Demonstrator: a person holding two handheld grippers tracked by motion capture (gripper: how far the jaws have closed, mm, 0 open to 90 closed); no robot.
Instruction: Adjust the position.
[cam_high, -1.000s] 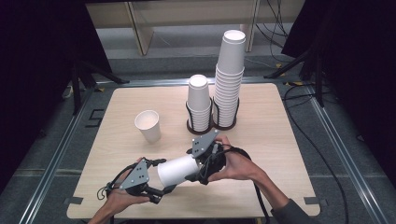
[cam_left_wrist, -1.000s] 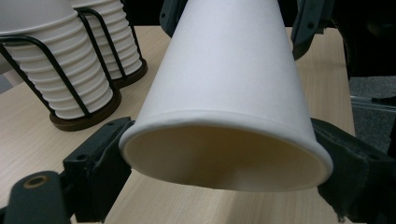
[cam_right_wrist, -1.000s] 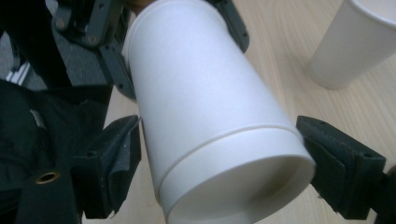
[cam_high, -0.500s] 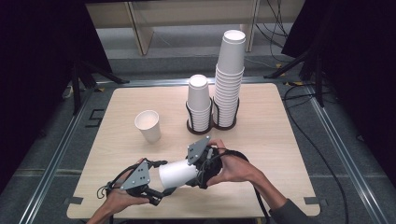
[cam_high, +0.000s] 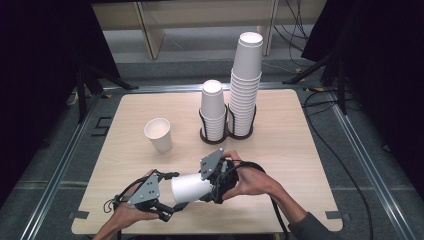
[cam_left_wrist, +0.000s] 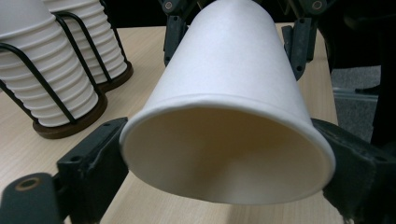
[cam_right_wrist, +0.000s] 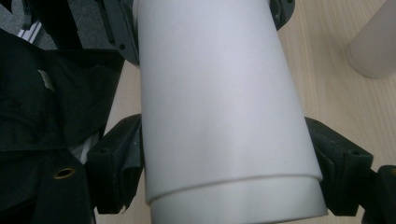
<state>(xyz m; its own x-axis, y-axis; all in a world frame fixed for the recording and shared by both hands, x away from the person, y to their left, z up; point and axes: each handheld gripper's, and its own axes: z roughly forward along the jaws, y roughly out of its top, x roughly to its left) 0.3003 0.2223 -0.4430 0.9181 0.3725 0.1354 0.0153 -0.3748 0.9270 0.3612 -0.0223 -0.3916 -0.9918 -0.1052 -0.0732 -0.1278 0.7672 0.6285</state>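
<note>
Near edge of table: the left gripper (cam_high: 167, 207) sits at the front, in the person's left hand (cam_high: 122, 217), aimed toward the right gripper (cam_high: 212, 187).
Left gripper state: its jaws have just been opening; in the left gripper view they flank the wide rim of the lying cup (cam_left_wrist: 229, 121), and whether the pads press on it I cannot tell.
Lying cup position: the lying cup (cam_high: 192, 187) is on its side between the two grippers, just above the table (cam_high: 300, 150), open mouth toward the left gripper, base toward the right one.
Right gripper state: held in the right hand (cam_high: 252, 180), its jaws close on the base end of the lying cup (cam_right_wrist: 219, 107), one on each side of the wall, pinching it.
Seam on cup: the right gripper view shows a step line around the wall near the jaws, as of one cup nested in another.
Mid table: a single upright cup (cam_high: 158, 134) stands alone, mouth up, well apart from the grippers.
Far side: a black wire holder (cam_high: 220, 131) carries a short stack (cam_high: 213, 107) and, just beside it, a tall stack (cam_high: 246, 80), both upside down.
</note>
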